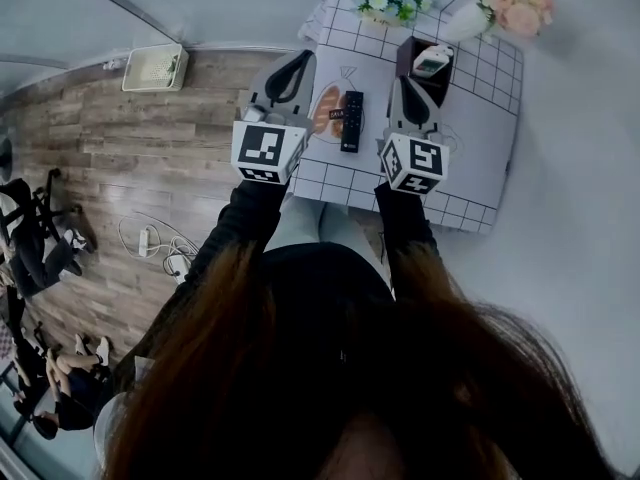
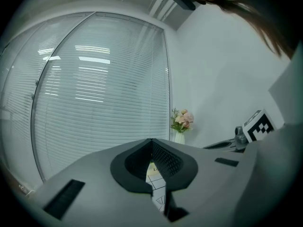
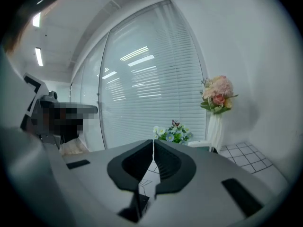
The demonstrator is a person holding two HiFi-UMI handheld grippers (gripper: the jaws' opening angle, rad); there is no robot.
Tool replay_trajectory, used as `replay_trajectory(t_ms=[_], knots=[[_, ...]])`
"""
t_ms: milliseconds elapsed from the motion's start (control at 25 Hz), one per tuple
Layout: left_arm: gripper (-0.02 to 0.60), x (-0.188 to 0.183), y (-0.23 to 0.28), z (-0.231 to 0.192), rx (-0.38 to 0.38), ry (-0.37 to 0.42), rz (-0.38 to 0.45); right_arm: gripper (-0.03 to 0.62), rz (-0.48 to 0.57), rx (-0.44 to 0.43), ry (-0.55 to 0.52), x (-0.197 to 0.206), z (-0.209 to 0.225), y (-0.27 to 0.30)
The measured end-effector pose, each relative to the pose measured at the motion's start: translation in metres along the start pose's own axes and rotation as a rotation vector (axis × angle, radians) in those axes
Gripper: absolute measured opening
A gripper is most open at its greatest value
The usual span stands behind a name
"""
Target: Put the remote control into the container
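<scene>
Both the left gripper (image 1: 297, 60) and right gripper (image 1: 405, 86) are closed and empty, so I'd open the right one before straddling the narrow sides of the remote control (image 1: 351, 120), left of the container (image 1: 410, 56)

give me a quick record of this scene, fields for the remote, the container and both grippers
remote control: black, lying flat on the table, not held
container: dark, to the remote's right in the head view, a white object in it
left hand-held gripper: shut, empty
right hand-held gripper: shut, empty
task: remote not yet in container
</scene>
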State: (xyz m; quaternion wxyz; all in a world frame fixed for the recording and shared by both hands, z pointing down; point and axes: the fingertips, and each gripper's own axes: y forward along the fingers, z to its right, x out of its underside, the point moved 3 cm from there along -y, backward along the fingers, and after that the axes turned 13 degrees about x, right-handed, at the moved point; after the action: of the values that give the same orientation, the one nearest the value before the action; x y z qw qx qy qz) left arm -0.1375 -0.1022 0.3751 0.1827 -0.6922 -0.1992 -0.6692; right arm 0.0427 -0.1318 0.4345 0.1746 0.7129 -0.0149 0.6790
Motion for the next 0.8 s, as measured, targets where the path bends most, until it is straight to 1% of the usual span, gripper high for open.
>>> replay_trajectory(t_ms=[200, 320, 400, 520, 600, 680, 800], knots=[[0.009, 0.008, 0.001, -0.005, 0.015, 0.001, -0.013, 0.021, -0.112, 0.015, -0.024, 0.037, -0.011, 0.012], [0.009, 0.014, 0.002, -0.007, 0.018, -0.012, -0.029, 0.021, -0.189, 0.02, -0.035, 0.06, -0.016, 0.017], [0.009, 0.018, 0.003, -0.008, 0.021, -0.02, -0.038, 0.023, -0.256, 0.016, -0.038, 0.079, -0.022, 0.02], [0.009, 0.023, 0.004, -0.009, 0.031, -0.022, -0.049, 0.028, -0.386, -0.002, -0.045, 0.114, -0.034, 0.028], [0.009, 0.026, 0.005, -0.008, 0.036, -0.023, -0.054, 0.055, -0.466, -0.014, -0.047, 0.136, -0.041, 0.03], [0.009, 0.027, 0.005, -0.008, 0.043, -0.022, -0.053, 0.121, -0.529, -0.023, -0.049, 0.152, -0.047, 0.032], [0.009, 0.03, 0.005, -0.01, 0.048, -0.024, -0.058, 0.187, -0.587, -0.025, -0.06, 0.165, -0.055, 0.036]])
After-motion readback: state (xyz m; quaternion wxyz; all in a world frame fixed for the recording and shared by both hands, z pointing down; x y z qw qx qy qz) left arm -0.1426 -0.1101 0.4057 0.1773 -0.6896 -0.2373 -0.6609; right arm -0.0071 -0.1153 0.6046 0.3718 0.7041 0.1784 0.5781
